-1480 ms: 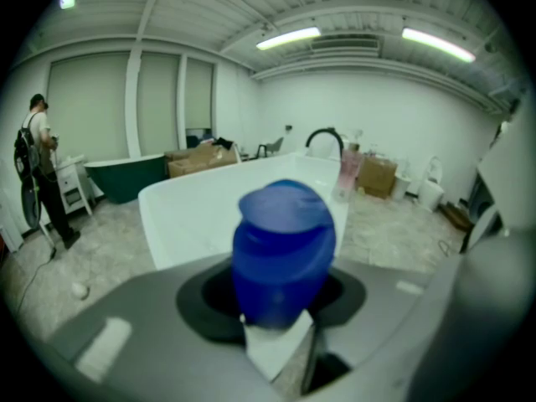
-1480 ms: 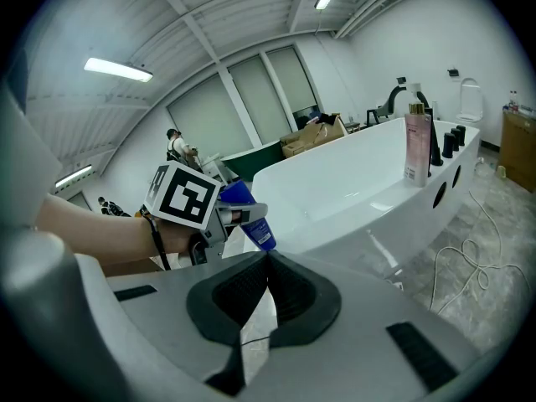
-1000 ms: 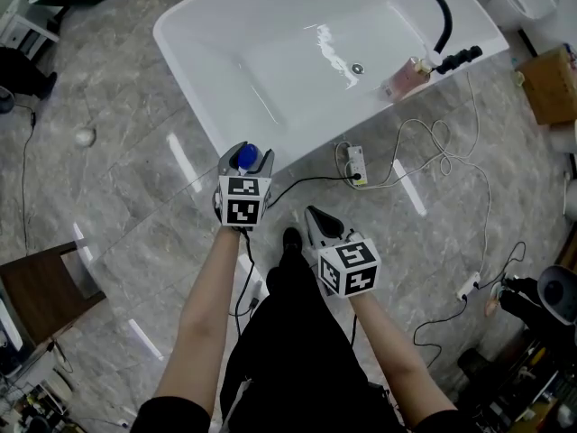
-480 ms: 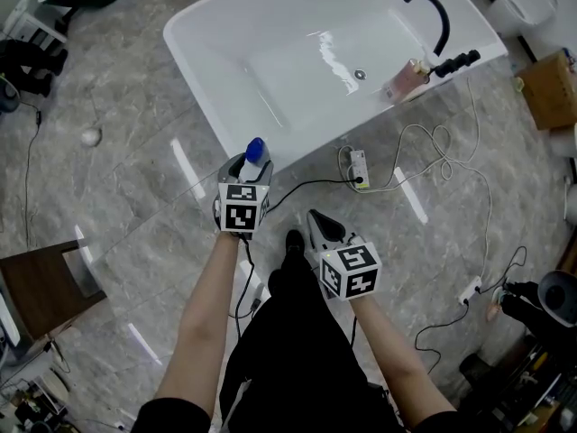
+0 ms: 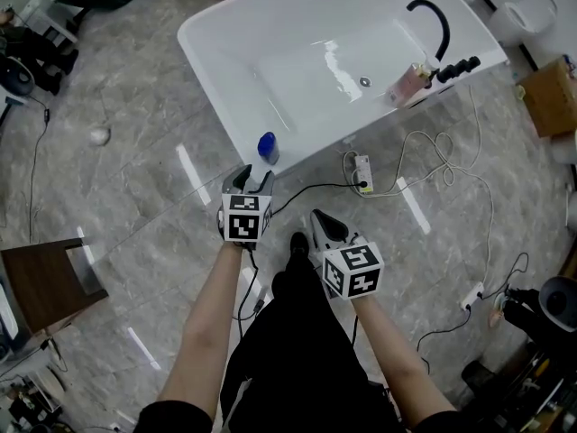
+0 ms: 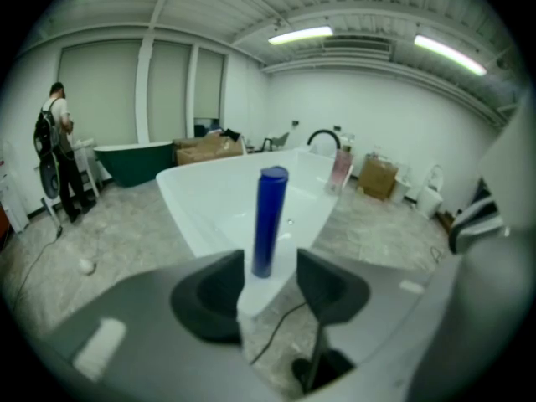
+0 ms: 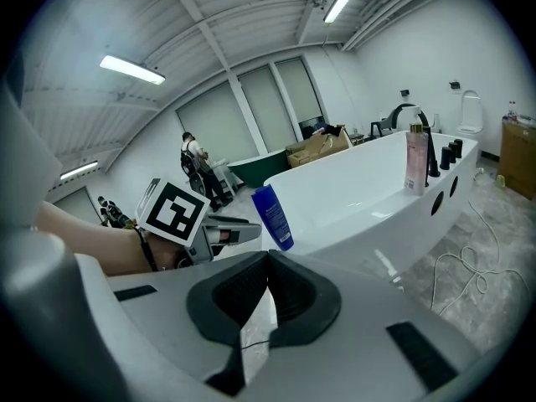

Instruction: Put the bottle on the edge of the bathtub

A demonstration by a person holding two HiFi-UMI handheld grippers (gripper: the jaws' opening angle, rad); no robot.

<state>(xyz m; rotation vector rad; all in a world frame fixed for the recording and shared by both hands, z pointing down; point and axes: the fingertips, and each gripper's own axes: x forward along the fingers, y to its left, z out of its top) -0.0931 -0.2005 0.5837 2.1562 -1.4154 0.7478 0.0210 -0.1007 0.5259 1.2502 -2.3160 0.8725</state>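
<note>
The blue bottle [image 5: 267, 147] stands upright on the near rim of the white bathtub [image 5: 216, 79]. My left gripper [image 5: 248, 181] is just behind it, a little apart from it. Its jaws are open and closing, with nothing pressed between them. In the left gripper view the bottle [image 6: 268, 220] rises straight ahead of the left gripper [image 6: 270, 285], on the bathtub's rim [image 6: 201, 224]. My right gripper [image 5: 326, 226] hangs lower right over the floor, shut and empty. The right gripper view shows the bottle [image 7: 273, 216] beside the left gripper [image 7: 228, 234], beyond the right gripper [image 7: 270, 296].
A pink bottle [image 5: 407, 83] and a black faucet [image 5: 431, 18] sit at the tub's far right end. A power strip [image 5: 363, 173] and white cables [image 5: 442, 147] lie on the marble floor. A wooden stool [image 5: 45, 282] is at left, a cardboard box [image 5: 552, 93] at right.
My left gripper carried the blue bottle forward to the tub's rim, let go of it and drew back. The bottle now stands alone. The right gripper barely moved.
</note>
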